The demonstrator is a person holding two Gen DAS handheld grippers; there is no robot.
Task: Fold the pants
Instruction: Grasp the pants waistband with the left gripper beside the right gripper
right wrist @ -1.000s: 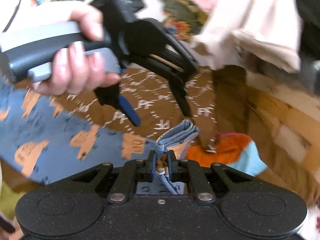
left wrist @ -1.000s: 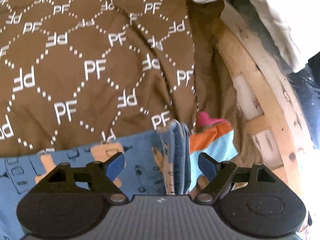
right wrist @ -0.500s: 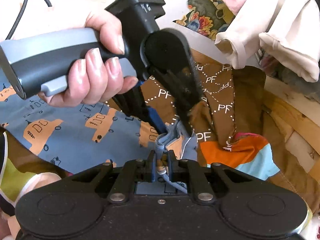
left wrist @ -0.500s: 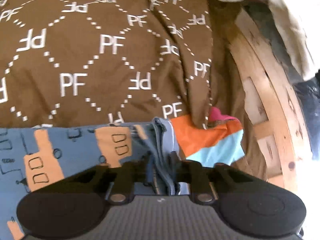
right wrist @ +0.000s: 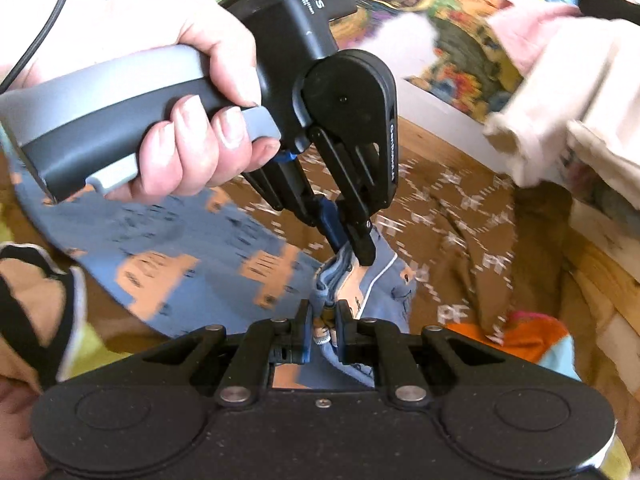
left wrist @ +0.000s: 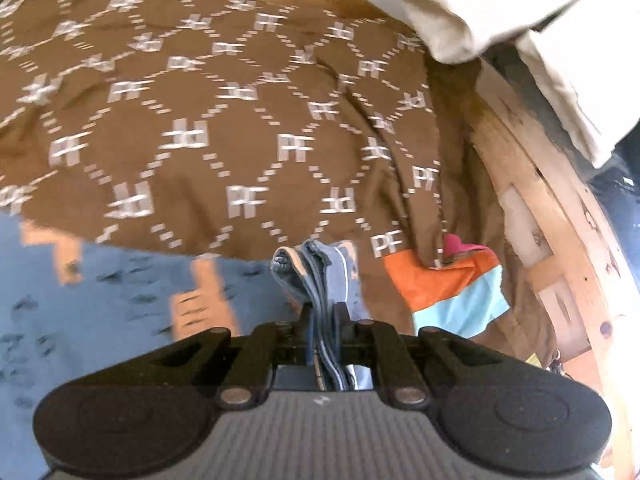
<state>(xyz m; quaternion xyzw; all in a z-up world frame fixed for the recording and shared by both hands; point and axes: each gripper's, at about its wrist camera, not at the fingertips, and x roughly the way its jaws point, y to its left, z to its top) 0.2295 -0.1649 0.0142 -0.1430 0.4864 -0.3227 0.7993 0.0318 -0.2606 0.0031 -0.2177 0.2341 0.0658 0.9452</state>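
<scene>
The pants (left wrist: 104, 304) are blue with orange vehicle prints and lie on a brown "PF" patterned cover (left wrist: 240, 128). My left gripper (left wrist: 322, 316) is shut on a bunched, layered edge of the pants. In the right wrist view the pants (right wrist: 172, 248) spread to the left, and my right gripper (right wrist: 322, 316) is shut on the same bunched edge, just below the left gripper (right wrist: 348, 246), which a hand holds from above.
An orange and light-blue cloth (left wrist: 452, 292) lies right of the pants edge. A wooden frame (left wrist: 560, 240) curves along the right. Cream clothing (left wrist: 520, 28) hangs at the top right. A colourful patterned sheet (right wrist: 440, 20) lies behind.
One second ago my left gripper was open around the bunched edge; it closed on it. Both grippers now hold the edge, and the view has shifted with motion blur.
</scene>
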